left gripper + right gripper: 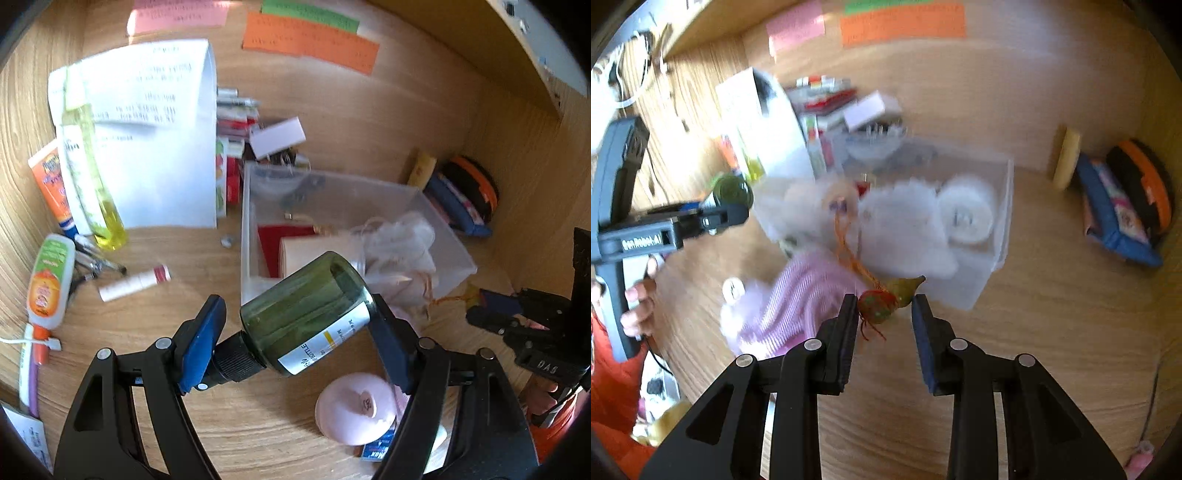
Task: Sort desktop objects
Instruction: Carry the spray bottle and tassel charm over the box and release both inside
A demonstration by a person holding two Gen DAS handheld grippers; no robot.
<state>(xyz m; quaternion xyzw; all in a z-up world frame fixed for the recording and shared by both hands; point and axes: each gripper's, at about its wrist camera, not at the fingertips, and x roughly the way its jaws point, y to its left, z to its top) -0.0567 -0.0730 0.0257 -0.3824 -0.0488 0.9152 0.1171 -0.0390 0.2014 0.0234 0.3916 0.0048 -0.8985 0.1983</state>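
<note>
Jaws pinch green bottle [306, 314], blurred charm [882, 302] possibly held

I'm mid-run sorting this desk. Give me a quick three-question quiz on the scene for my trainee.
1. True or false: the left hand-held gripper holds the green bottle off the desk.
2. What lies between the right hand-held gripper's fingers? A) a pink brush B) a small charm on an orange cord C) a glue bottle
3. Fill in: the white fluffy puff hangs over the clear ____.

Key: 1 true; 2 B, the charm; 3 box.
</note>
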